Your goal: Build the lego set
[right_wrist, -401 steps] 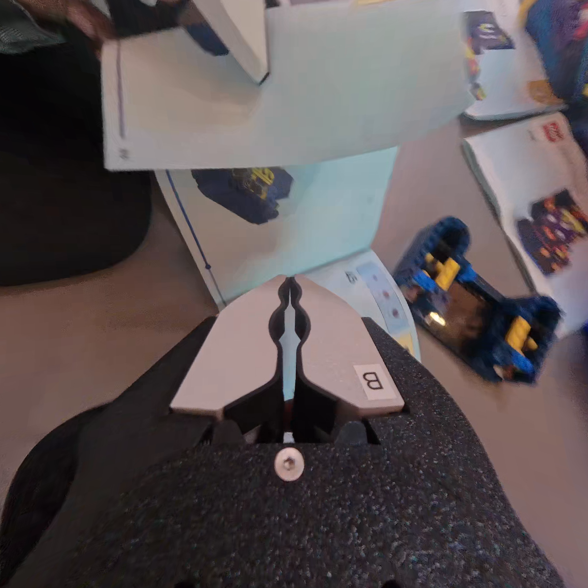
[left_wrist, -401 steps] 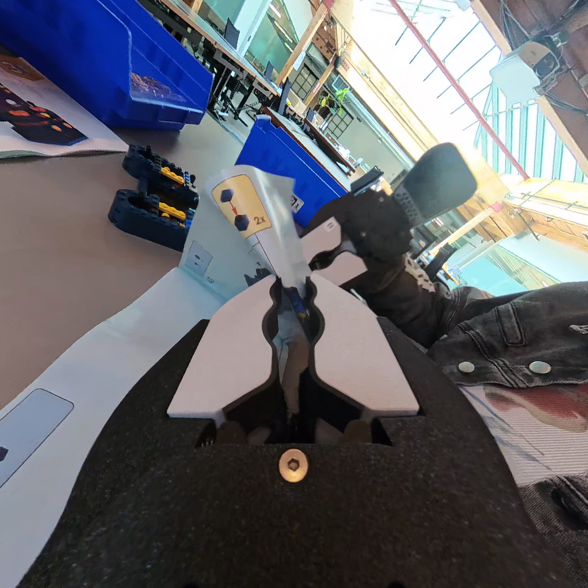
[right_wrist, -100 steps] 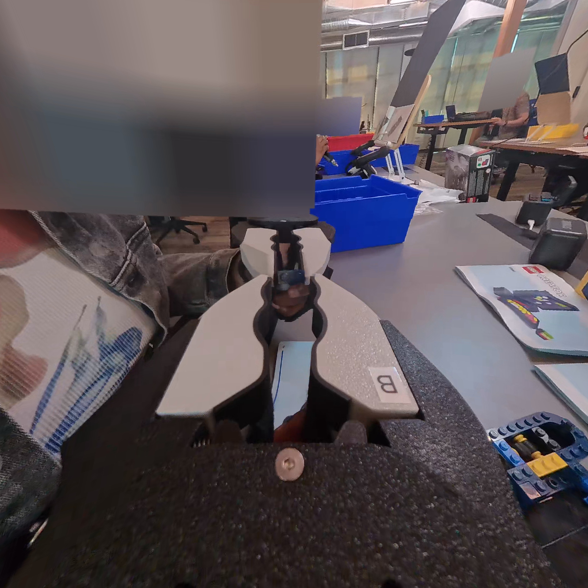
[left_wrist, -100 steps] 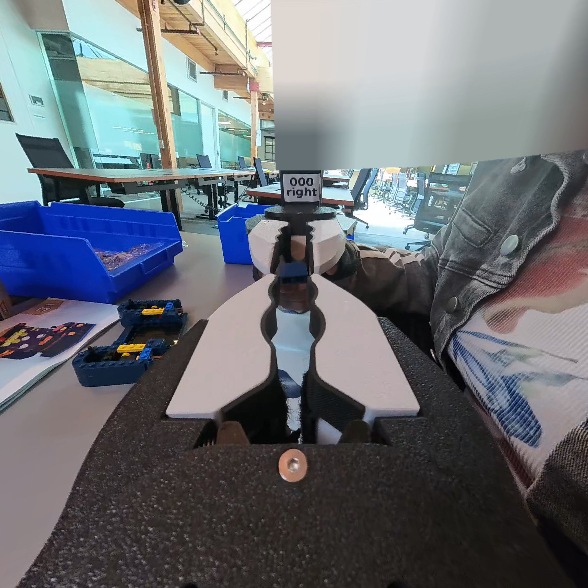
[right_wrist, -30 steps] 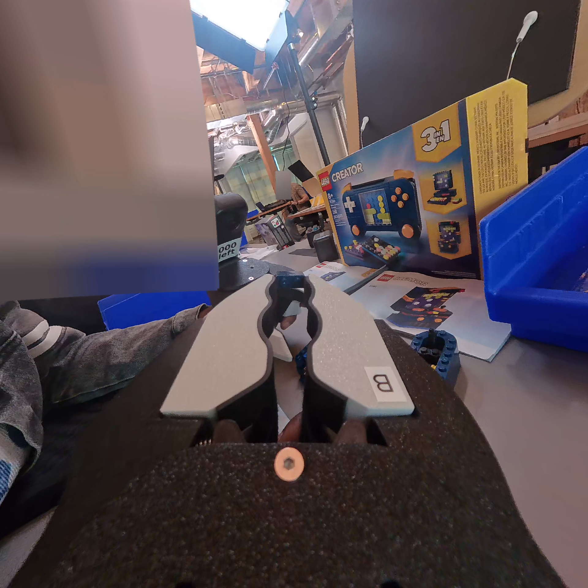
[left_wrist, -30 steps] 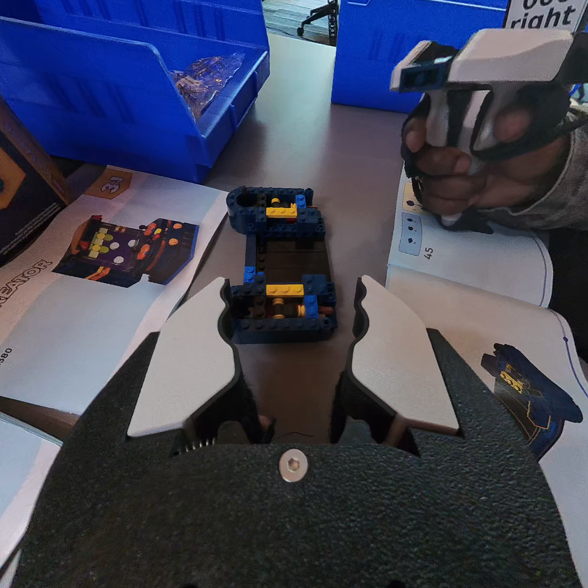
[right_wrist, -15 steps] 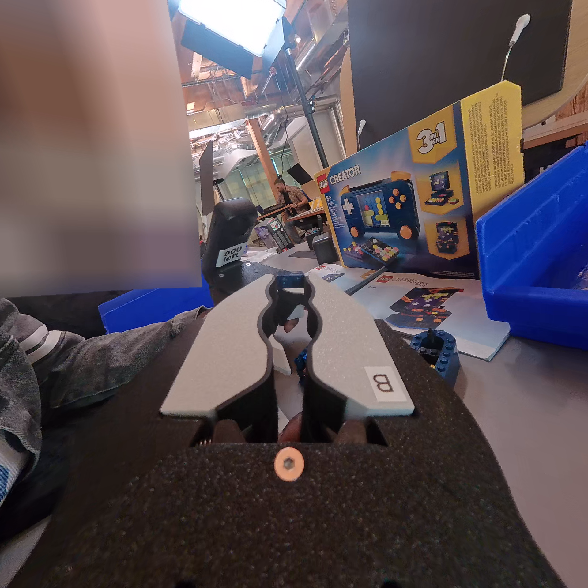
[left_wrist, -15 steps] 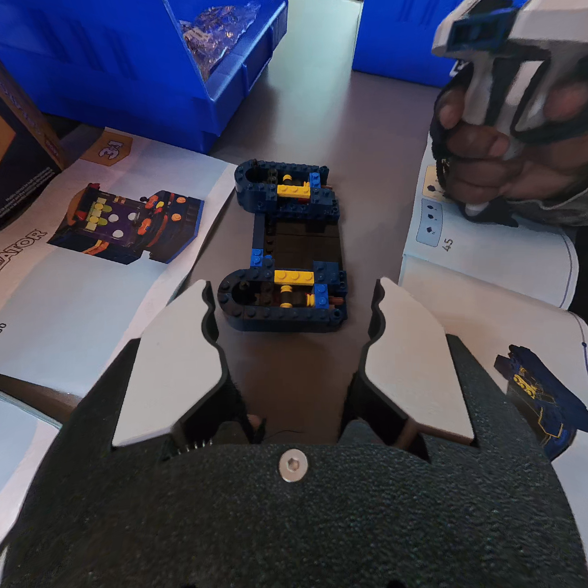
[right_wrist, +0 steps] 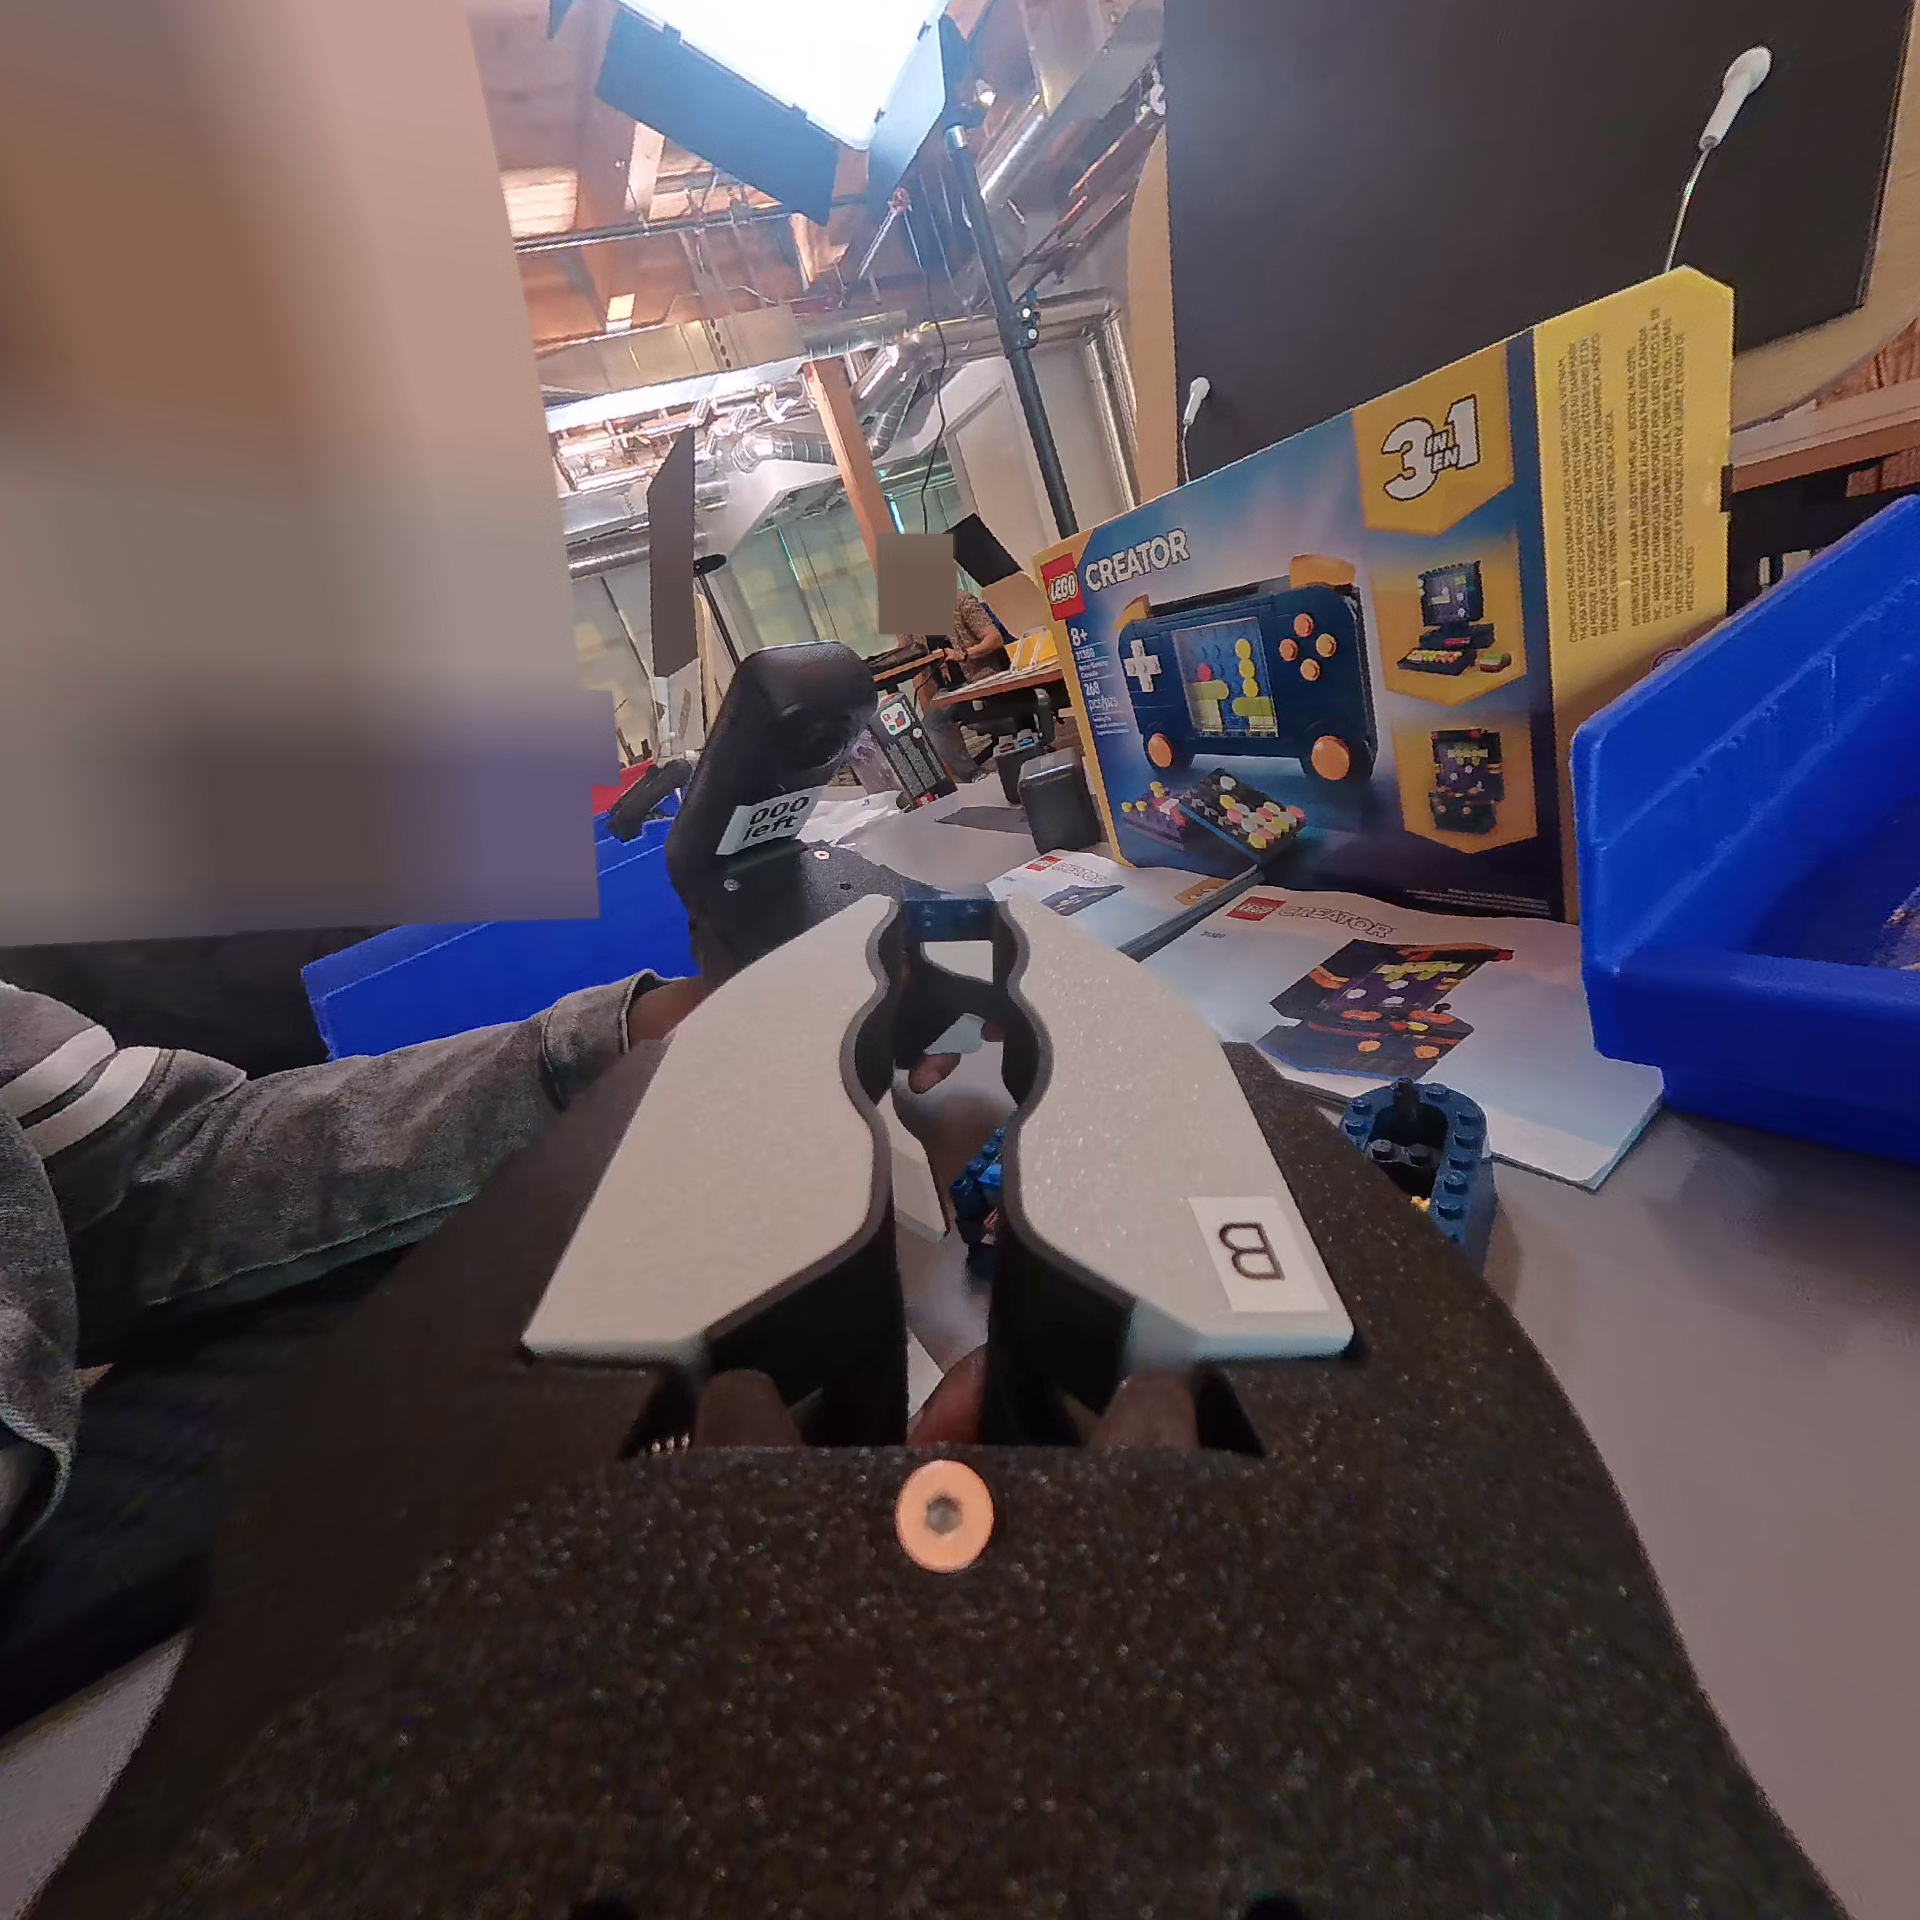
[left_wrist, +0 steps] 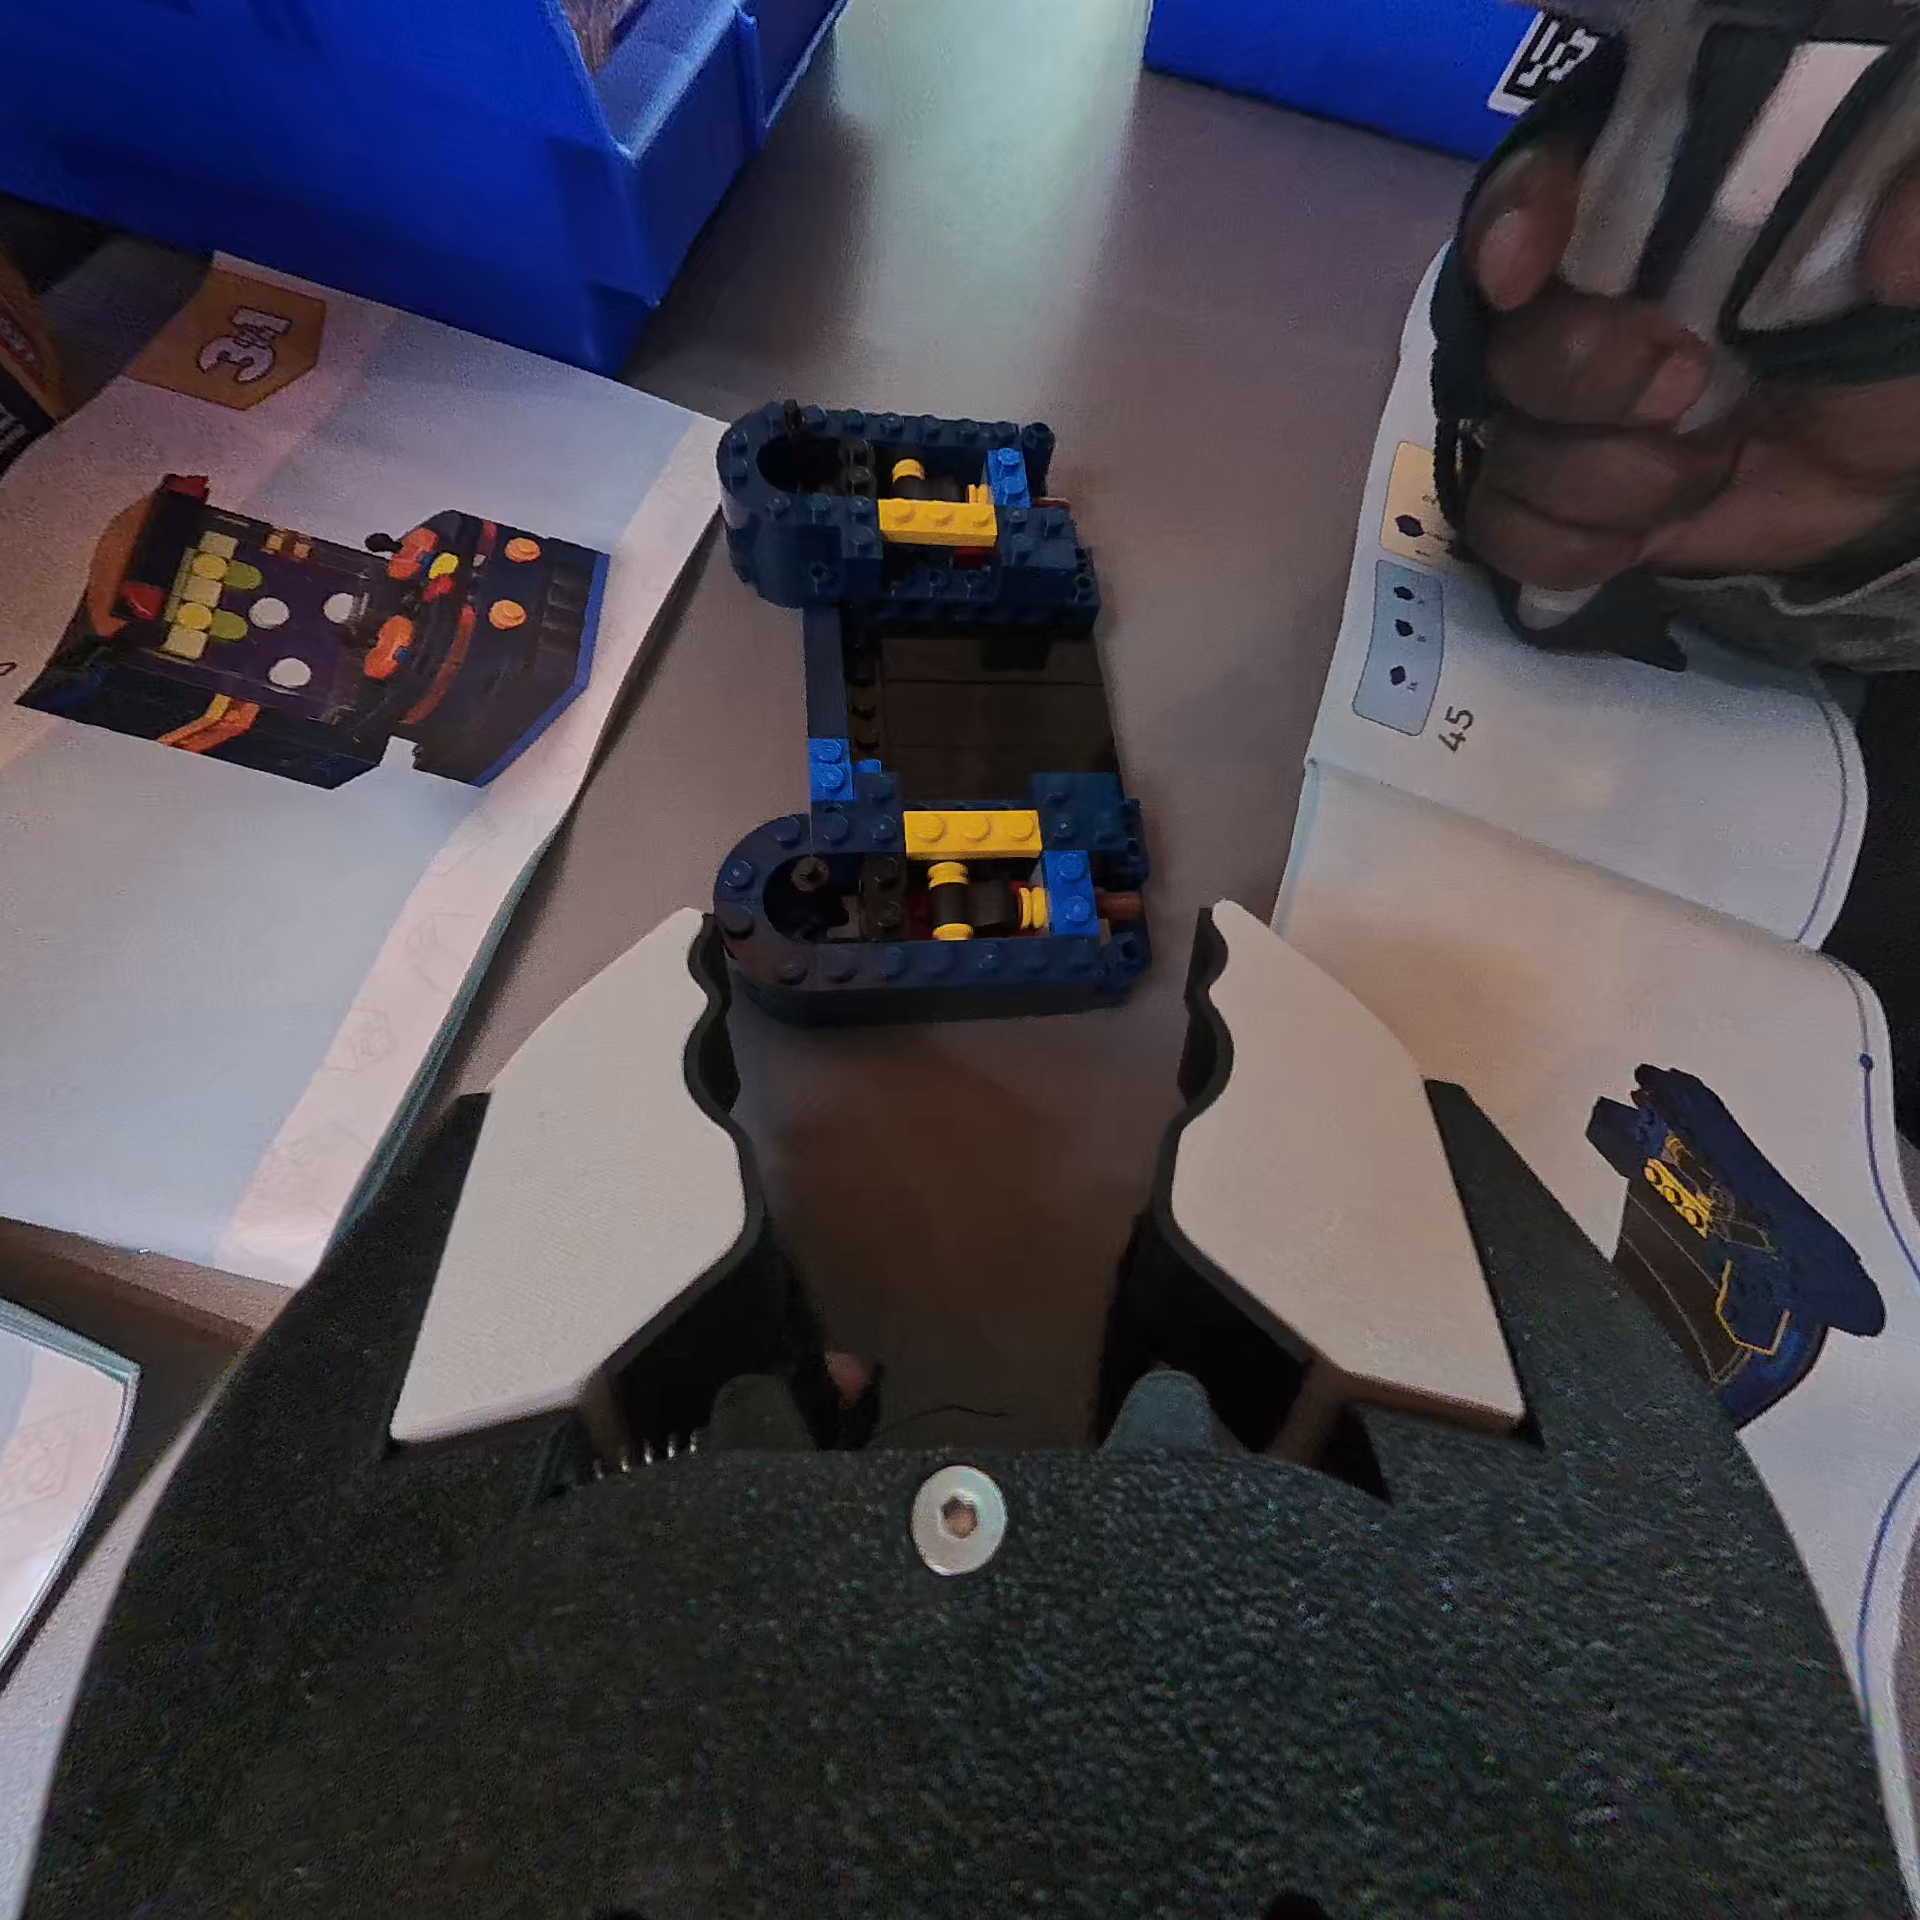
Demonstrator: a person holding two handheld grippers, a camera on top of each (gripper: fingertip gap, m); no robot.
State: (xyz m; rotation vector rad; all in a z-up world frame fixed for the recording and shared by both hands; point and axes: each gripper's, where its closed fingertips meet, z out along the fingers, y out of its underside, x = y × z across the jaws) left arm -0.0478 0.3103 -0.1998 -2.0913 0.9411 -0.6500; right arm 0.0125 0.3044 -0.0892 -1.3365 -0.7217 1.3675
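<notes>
A dark blue brick model (left_wrist: 935, 727) with yellow and bright blue bricks lies flat on the grey table (left_wrist: 987, 260). My left gripper (left_wrist: 956, 935) is open, low over the table, with its fingertips on either side of the model's near end. The left fingertip (left_wrist: 686, 956) is right at the rounded corner, and a gap shows on the right side. My right gripper (right_wrist: 945, 925) is shut on a small blue brick (right_wrist: 945, 922), held in the air above the table. Part of the model (right_wrist: 1423, 1153) shows to its right. The hand on the right gripper (left_wrist: 1662, 416) shows at the top right of the left wrist view.
Blue bins stand at the back (left_wrist: 416, 135) and at the right (right_wrist: 1766, 935). A closed booklet (left_wrist: 260, 831) lies left of the model and an open one (left_wrist: 1558, 883) to its right. The set's box (right_wrist: 1403, 623) stands upright behind. Left tips to right tips: about 12 cm.
My left gripper has moved forward and down until its open jaws flank the model's near end; the jaws narrowed a little. The right gripper keeps its hold on the blue brick and barely moved.
</notes>
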